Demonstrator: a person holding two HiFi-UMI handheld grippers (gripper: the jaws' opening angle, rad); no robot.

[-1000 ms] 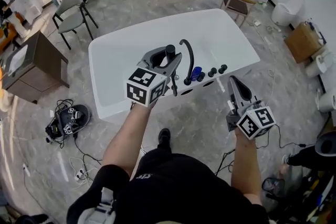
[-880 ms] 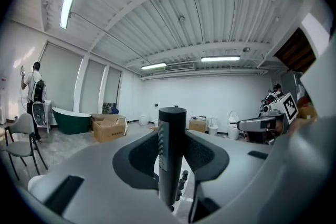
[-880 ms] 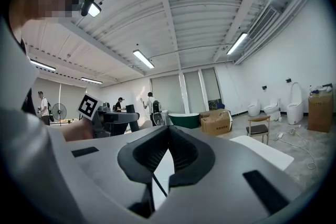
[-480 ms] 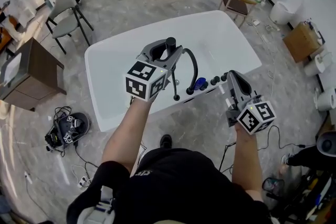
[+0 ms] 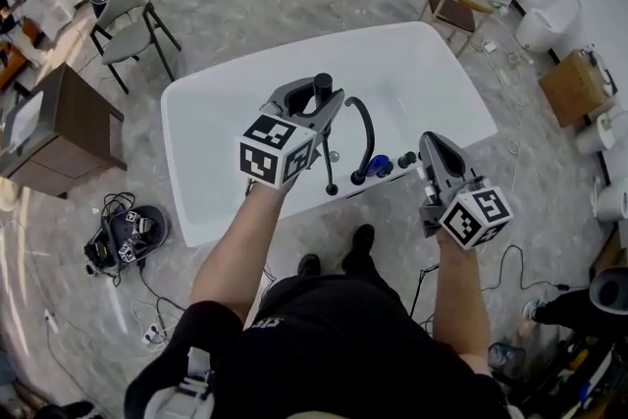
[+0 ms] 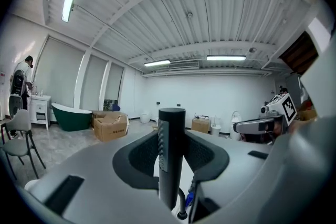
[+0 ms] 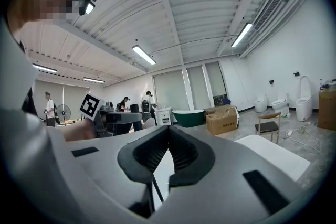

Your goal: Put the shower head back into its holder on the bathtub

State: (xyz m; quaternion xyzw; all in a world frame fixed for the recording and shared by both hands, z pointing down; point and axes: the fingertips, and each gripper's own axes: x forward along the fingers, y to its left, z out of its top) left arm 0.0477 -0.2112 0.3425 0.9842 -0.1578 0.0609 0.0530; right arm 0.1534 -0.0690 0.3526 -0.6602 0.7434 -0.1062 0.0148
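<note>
Left claw (image 5: 314,103) pinching the shower head (image 6: 171,160), which is upright over the near rim of the bathtub (image 5: 216,113). Hose (image 5: 327,162) hangs down to the rim. Right claw (image 5: 430,144) pressed together, empty, just right of the black fittings (image 5: 404,159). Pickup looks done. Left to do: find the holder among those fittings (can't pick it out) and seat the head.
</note>
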